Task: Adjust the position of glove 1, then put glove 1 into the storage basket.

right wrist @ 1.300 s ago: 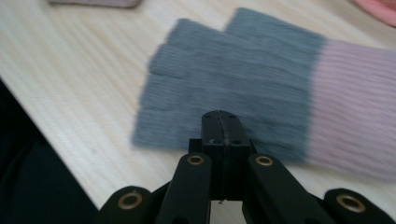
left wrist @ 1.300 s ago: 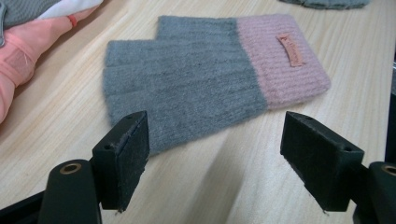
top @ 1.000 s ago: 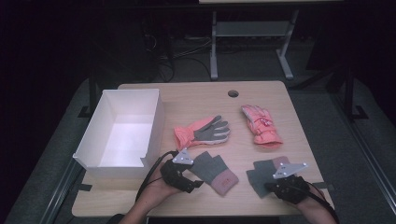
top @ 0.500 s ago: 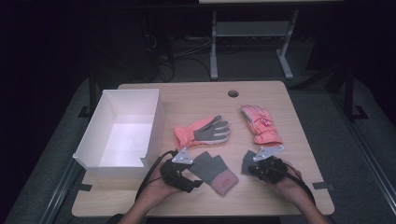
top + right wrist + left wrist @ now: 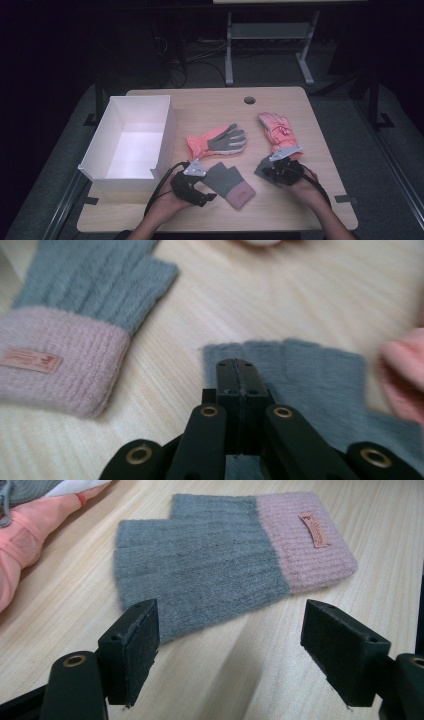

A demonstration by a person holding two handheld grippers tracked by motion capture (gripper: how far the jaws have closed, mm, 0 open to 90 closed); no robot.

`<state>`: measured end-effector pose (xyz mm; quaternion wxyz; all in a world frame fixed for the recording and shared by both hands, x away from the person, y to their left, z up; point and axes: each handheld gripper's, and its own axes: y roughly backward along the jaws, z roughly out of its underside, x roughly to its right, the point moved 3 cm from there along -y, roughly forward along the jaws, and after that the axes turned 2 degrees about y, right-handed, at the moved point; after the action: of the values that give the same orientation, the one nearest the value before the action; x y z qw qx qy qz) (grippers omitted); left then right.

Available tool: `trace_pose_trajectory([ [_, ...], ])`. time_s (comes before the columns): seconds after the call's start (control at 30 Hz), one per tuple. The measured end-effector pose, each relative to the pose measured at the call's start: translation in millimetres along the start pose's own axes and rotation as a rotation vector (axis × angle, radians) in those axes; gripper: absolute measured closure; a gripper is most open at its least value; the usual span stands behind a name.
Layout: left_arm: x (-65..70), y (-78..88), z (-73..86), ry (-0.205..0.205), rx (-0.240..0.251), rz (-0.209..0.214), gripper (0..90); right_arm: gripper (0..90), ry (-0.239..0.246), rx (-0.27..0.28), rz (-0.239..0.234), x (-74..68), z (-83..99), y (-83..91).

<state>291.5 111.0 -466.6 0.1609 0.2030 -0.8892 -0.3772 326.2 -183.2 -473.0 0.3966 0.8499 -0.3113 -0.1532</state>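
A grey knit fingerless glove with a pink cuff (image 5: pixel 230 182) (image 5: pixel 225 560) (image 5: pixel 65 340) lies flat near the table's front edge. My left gripper (image 5: pixel 205 193) (image 5: pixel 230 625) rests just left of it, open, and its jaws frame the glove's finger end without touching. A second grey knit glove (image 5: pixel 261 171) (image 5: pixel 310 375) lies to the right, partly under my right gripper (image 5: pixel 270 172) (image 5: pixel 239 365). That gripper's jaws are pressed together at the glove's finger end, with the knit pinched at the tips.
An orange and grey work glove (image 5: pixel 215 140) (image 5: pixel 25 535) and a pink padded glove (image 5: pixel 275 130) (image 5: pixel 405 370) lie mid-table. A white open box (image 5: pixel 165 130) stands at the left. The tabletop has a cable hole (image 5: pixel 249 100) near its far edge.
My right gripper has slid left and slightly away from the front edge, and the second grey glove has come along with it. The left gripper and the pink-cuffed glove have stayed put.
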Motion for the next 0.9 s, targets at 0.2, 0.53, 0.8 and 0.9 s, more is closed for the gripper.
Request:
trace_pose_trajectory([
  [0.2,-2.1,1.9,1.2,0.008,0.005,-0.006,23.1,77.8,-0.04,0.043,0.029,18.9,11.7,24.5],
  [0.53,-2.8,3.3,2.0,0.016,0.009,-0.01,23.1,59.6,-0.104,0.038,0.023,38.8,42.5,45.6],
  [0.8,-4.2,5.1,2.9,0.015,0.005,-0.012,23.1,59.2,-0.12,0.008,-0.012,37.8,47.5,31.5],
  [0.9,-4.7,4.9,2.8,0.017,0.008,-0.013,23.1,68.1,-0.126,0.012,-0.003,38.1,49.5,27.3],
])
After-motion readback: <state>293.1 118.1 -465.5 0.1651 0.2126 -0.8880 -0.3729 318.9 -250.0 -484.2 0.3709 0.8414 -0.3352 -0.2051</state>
